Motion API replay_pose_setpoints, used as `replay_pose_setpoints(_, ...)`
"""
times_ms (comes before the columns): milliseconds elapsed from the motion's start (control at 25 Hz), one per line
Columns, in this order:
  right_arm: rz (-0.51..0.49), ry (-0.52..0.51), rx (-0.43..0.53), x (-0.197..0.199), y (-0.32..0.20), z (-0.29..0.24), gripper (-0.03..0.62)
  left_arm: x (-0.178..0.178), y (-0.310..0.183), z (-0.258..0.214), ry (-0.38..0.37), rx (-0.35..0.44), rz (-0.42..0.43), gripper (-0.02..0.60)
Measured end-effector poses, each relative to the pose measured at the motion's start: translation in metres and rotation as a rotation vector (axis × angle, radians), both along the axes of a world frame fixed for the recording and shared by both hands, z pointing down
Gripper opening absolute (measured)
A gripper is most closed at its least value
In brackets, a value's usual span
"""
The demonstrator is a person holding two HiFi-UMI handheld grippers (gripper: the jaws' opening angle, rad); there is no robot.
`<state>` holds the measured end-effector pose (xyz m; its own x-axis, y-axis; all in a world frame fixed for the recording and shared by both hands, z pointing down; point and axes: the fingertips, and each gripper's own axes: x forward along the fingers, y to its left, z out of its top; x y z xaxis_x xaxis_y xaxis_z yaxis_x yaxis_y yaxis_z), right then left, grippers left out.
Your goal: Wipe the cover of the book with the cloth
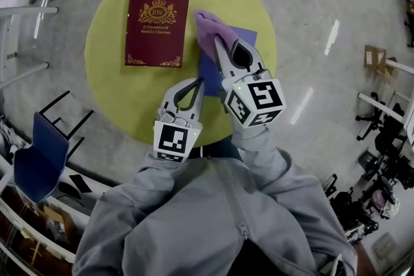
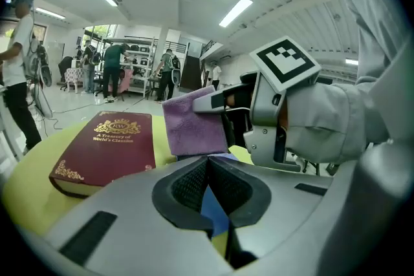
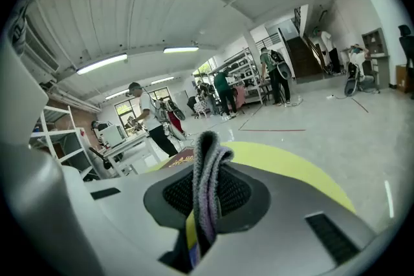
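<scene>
Far left, a dark blue chair stood off the round yellow-green tabletop. On the tabletop lay the maroon hardcover book with gold lettering and a crown crest, flat, front cover up, closed.

Next over, the left gripper hung low at the near edge of a flat blue sheet. Its fingers were pressed together with nothing between them; you could only see a sliver of blue below them.

Then the soft purple cloth, bunched up and sitting just beside the book's right edge, over the blue sheet. Couldn't tell if it actually touched the book, and none of it was over the cover. The right gripper had it: its fingers were clamped on a folded wad of the cloth, which stuck up between them in the right gripper view.

From the left gripper view the cloth hung down from the right gripper, right of the book.
</scene>
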<state>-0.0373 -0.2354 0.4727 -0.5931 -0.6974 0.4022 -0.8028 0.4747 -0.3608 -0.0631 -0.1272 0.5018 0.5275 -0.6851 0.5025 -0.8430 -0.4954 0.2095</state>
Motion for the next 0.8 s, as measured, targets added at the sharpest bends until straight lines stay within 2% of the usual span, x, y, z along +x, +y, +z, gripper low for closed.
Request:
replay_pose_setpoints(200, -0.015, 0.073, -0.092, 0.003, -0.013, 0.033, 0.061, -0.003, 0.003, 0.024, -0.021, -0.064, 0.001, 0.018)
replay_pose_setpoints(560, -0.111, 0.277, -0.071, 0.000, -0.028, 0.057, 0.061, -0.002, 0.030, 0.066, -0.101, -0.240, 0.043, 0.017)
replay_pose_setpoints(800, -0.148, 0.354, -0.049, 0.001, -0.028, 0.066, 0.061, 0.002, 0.040, 0.079, -0.131, -0.309, 0.064, 0.017)
